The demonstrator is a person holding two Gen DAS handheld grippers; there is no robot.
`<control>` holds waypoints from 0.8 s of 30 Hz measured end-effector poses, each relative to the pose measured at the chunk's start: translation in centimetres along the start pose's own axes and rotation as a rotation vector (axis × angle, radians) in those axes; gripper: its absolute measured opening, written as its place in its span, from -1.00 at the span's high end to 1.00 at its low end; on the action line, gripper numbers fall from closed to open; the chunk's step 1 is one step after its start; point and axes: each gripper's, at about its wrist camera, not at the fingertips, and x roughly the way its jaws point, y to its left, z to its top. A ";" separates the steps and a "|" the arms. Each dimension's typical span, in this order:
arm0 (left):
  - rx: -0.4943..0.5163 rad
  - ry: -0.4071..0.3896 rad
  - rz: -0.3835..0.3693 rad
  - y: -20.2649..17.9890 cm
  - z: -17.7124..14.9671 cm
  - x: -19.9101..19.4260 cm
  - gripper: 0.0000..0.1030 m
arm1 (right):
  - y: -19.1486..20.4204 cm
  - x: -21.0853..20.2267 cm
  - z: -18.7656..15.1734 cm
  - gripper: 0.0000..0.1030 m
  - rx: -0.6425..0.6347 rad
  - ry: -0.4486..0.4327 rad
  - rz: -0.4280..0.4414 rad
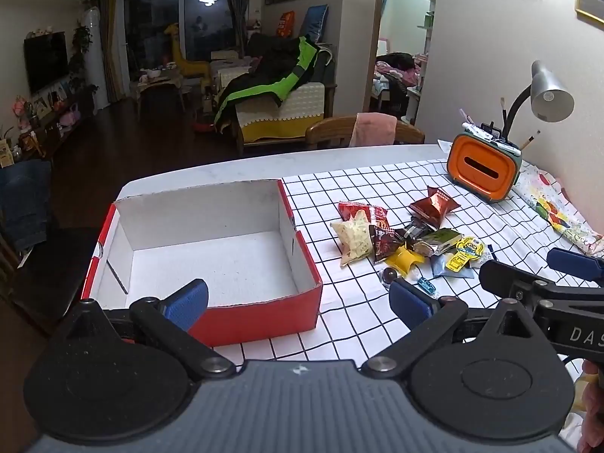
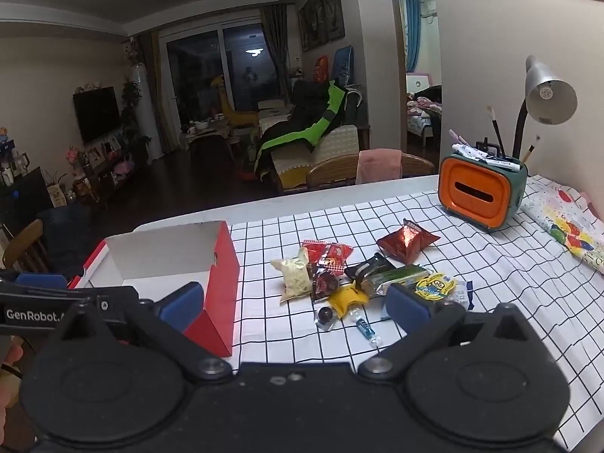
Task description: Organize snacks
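Observation:
A red cardboard box point(image 1: 260, 319) with a white, empty inside stands on the left of the checked tablecloth; its red side wall point(image 2: 222, 275) shows in the right wrist view. To its right lies a pile of snacks point(image 1: 400, 238): a dark red foil packet point(image 2: 407, 243), a pale packet point(image 2: 296, 279), a yellow wrapper point(image 2: 345, 300), a cartoon-printed sachet point(image 2: 434, 287), a small blue candy point(image 2: 366, 326). My left gripper point(image 1: 298, 304) hovers open over the box's near corner. My right gripper point(image 2: 294, 305) hangs open in front of the pile, holding nothing.
An orange and green pen holder point(image 2: 483, 196) and a grey desk lamp point(image 2: 547, 94) stand at the back right. A colourful printed bag point(image 2: 570, 230) lies by the wall. A wooden chair point(image 2: 339, 173) with a pink cloth stands beyond the table's far edge.

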 end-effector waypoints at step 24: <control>0.001 0.009 0.000 -0.5 -0.2 -0.4 -0.99 | 0.1 -0.2 -0.1 -1.00 -0.015 0.001 0.003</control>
